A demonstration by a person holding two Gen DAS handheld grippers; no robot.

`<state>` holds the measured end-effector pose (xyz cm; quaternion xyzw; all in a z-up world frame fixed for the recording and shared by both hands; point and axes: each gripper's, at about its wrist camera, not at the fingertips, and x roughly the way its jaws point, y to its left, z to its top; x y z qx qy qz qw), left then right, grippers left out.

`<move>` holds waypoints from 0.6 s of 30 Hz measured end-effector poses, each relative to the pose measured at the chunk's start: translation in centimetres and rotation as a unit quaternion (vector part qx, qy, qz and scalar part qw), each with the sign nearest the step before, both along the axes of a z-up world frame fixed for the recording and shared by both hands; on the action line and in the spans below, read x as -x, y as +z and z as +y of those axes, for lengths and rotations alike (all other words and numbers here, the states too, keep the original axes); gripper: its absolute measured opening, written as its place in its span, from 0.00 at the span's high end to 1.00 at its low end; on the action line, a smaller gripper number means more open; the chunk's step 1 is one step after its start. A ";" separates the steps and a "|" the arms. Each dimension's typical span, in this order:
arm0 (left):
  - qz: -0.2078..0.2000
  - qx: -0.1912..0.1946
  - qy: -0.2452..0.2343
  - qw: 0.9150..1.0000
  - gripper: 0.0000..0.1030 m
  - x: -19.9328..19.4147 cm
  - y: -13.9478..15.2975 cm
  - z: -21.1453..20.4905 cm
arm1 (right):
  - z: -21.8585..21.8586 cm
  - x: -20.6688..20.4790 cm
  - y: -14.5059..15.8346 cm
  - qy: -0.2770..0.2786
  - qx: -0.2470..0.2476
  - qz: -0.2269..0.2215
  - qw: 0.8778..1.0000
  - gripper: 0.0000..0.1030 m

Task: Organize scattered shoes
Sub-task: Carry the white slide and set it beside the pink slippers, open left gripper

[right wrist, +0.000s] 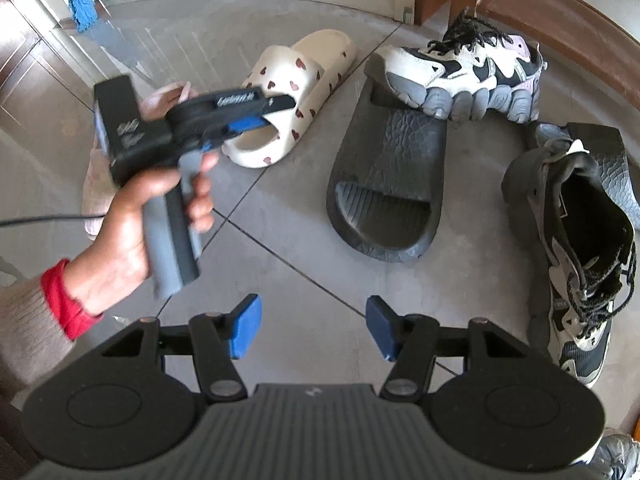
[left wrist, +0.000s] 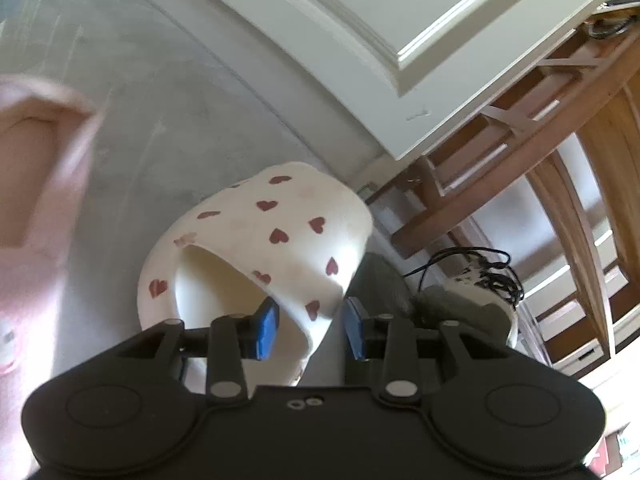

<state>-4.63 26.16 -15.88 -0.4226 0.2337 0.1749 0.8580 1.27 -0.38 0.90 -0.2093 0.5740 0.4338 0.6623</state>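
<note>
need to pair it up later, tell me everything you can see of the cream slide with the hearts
The cream heart-print slide is a chunky foam-looking slipper with dark red hearts on its wide strap. It lies on the grey tile floor, left of the dark grey slide. The left tool straddles its strap edge; whether the pads press is unclear.

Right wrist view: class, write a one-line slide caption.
Left gripper reaches into the heart-print slide beside dark slides and sneakers on the floor.
</note>
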 end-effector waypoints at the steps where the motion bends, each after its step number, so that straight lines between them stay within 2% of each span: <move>1: 0.002 0.001 -0.005 1.000 0.80 -0.3 0.0 0.0 | -0.1 0.1 0.0 0.002 0.002 -0.003 1.000 0.40; 8: 0.030 -0.066 -0.026 0.997 0.82 1.6 1.3 -1.8 | -0.2 -0.2 -0.1 0.000 -0.001 -0.008 1.000 0.40; 18: 0.061 -0.085 -0.069 0.992 0.85 8.8 2.5 -7.8 | -0.3 0.3 0.1 0.024 -0.012 -0.014 1.000 0.40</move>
